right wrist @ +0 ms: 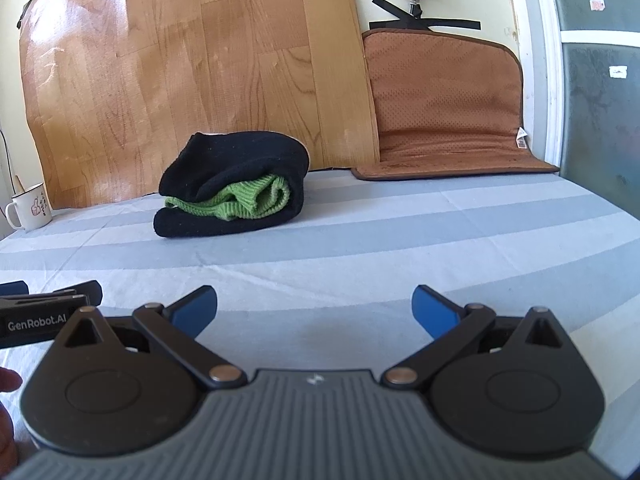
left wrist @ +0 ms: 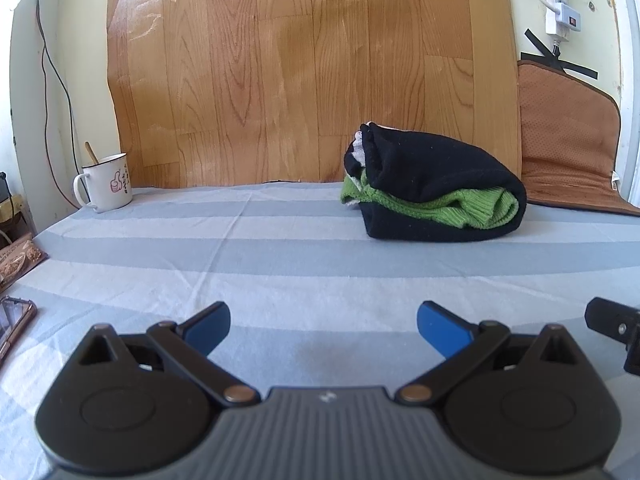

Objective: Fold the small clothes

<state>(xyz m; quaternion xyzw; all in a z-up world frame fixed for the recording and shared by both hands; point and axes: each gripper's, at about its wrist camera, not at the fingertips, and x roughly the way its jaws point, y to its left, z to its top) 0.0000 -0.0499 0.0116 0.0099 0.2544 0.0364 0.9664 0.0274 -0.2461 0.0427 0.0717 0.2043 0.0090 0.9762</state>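
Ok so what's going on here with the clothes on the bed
A person holds a pair of tongs in each hand, and both the left tongs and the right tongs are open and empty, hovering low over the striped sheet. Farther back, a black garment lies folded over a green knit piece as one bundle, with nothing touching it. A white mug stands off to the left.
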